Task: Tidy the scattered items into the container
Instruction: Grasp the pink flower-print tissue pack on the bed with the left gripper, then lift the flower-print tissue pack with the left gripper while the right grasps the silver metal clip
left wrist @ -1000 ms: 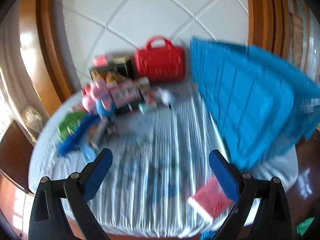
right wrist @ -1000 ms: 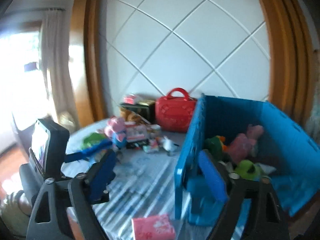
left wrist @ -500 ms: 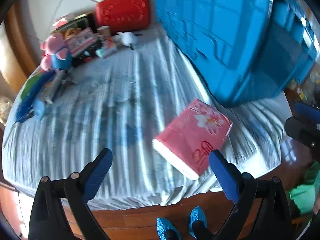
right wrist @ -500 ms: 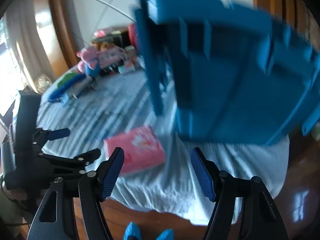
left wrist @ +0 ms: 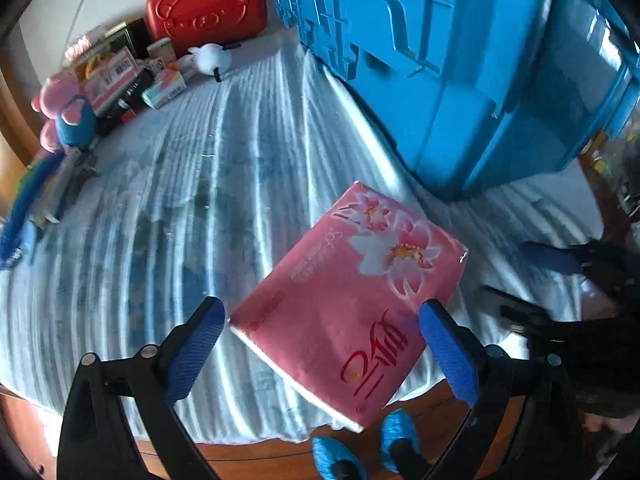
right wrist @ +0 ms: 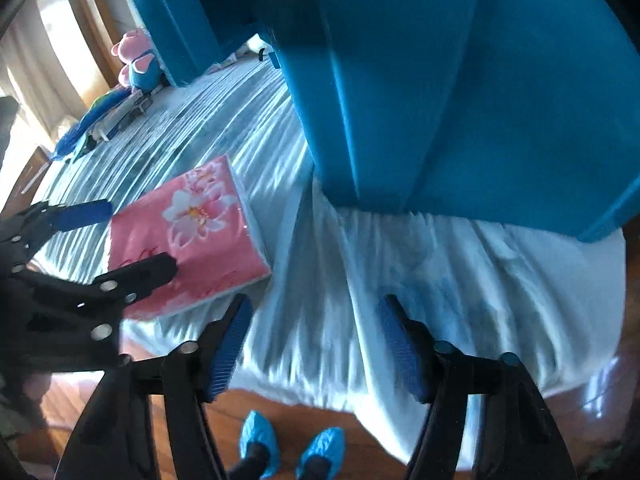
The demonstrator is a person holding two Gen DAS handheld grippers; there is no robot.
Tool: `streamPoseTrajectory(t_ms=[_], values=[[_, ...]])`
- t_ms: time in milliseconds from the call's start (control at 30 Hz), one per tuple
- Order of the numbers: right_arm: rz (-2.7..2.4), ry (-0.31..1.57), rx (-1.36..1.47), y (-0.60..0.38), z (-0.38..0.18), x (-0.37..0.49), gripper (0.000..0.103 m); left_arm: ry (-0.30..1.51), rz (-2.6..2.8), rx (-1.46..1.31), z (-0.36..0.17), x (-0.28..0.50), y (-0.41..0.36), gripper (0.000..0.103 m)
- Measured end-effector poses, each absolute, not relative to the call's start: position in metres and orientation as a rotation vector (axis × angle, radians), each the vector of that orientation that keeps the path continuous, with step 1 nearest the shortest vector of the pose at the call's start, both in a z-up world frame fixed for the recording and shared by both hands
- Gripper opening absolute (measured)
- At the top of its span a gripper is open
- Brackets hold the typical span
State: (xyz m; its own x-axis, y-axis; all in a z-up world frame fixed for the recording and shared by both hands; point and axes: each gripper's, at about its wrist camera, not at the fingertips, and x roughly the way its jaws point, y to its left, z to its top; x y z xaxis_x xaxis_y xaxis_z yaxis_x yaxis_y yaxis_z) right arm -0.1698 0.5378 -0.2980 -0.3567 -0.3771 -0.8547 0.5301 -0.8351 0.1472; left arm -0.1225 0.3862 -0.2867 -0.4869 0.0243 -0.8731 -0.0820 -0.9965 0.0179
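Observation:
A pink flowered tissue pack (left wrist: 352,300) lies flat near the front edge of the striped table cloth (left wrist: 180,208). My left gripper (left wrist: 320,344) is open, its blue pads on either side of the pack's near end, just above it. The pack also shows in the right wrist view (right wrist: 188,236), with the left gripper (right wrist: 132,240) over it. My right gripper (right wrist: 316,344) is open and empty above the cloth's front edge, right of the pack. The big blue crate (left wrist: 460,60) stands at the right, close behind the pack; it also shows in the right wrist view (right wrist: 440,80).
Scattered items lie at the far left: a red toy case (left wrist: 208,0), a pink and blue plush (left wrist: 68,112), small boxes (left wrist: 164,88), a white plush (left wrist: 208,58) and a blue toy (left wrist: 24,200). Wooden floor and blue shoe covers (left wrist: 364,448) lie below the table edge.
Both grippers have tilted down and dropped toward the table's front edge. The left one has closed in on the pink pack, which now sits between its open fingers.

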Motion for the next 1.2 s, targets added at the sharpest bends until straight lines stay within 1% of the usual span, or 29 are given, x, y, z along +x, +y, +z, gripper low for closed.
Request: streamPoseTrajectory(t_ms=[67, 133, 200, 267, 333, 467, 567, 733, 833, 1000, 1100, 1200], values=[[-2.2, 0.187, 1.321, 0.531, -0.307, -0.178, 0.066, 0.077, 2.646, -1.559, -0.289, -0.124, 0.385, 0.1], [-2.205, 0.173, 1.307, 0.527, -0.309, -0.182, 0.066, 0.105, 2.625, -1.562, -0.291, -0.122, 0.387, 0.1], [-2.213, 0.136, 1.268, 0.525, -0.307, -0.188, 0.066, 0.18, 2.604, -1.586, -0.295, -0.119, 0.392, 0.1], [-2.223, 0.113, 1.231, 0.525, -0.301, -0.192, 0.066, 0.304, 2.593, -1.621, -0.307, -0.119, 0.4, 0.1], [-2.244, 0.118, 1.214, 0.527, -0.295, -0.193, 0.066, 0.348, 2.6, -1.645, -0.315, -0.123, 0.404, 0.1], [-2.264, 0.102, 1.248, 0.545, -0.295, -0.186, 0.066, 0.252, 2.618, -1.653, -0.319, -0.134, 0.405, 0.1], [-2.277, 0.098, 1.279, 0.557, -0.297, -0.181, 0.066, 0.145, 2.667, -1.638, -0.319, -0.141, 0.397, 0.094], [-2.268, 0.078, 1.272, 0.555, -0.292, -0.172, 0.066, 0.09, 2.834, -1.603, -0.308, -0.132, 0.369, 0.092], [-2.222, 0.106, 1.248, 0.532, -0.292, -0.163, 0.066, 0.053, 2.937, -1.59, -0.292, -0.12, 0.336, 0.092], [-2.113, 0.15, 1.216, 0.463, -0.29, -0.15, 0.066, 0.01, 3.082, -1.588, -0.269, -0.097, 0.264, 0.092], [-2.103, 0.172, 1.167, 0.419, -0.275, -0.144, 0.066, -0.044, 3.135, -1.592, -0.26, -0.091, 0.22, 0.092], [-2.113, 0.15, 1.109, 0.379, -0.249, -0.149, 0.066, -0.101, 3.18, -1.553, -0.248, -0.089, 0.183, 0.092]])
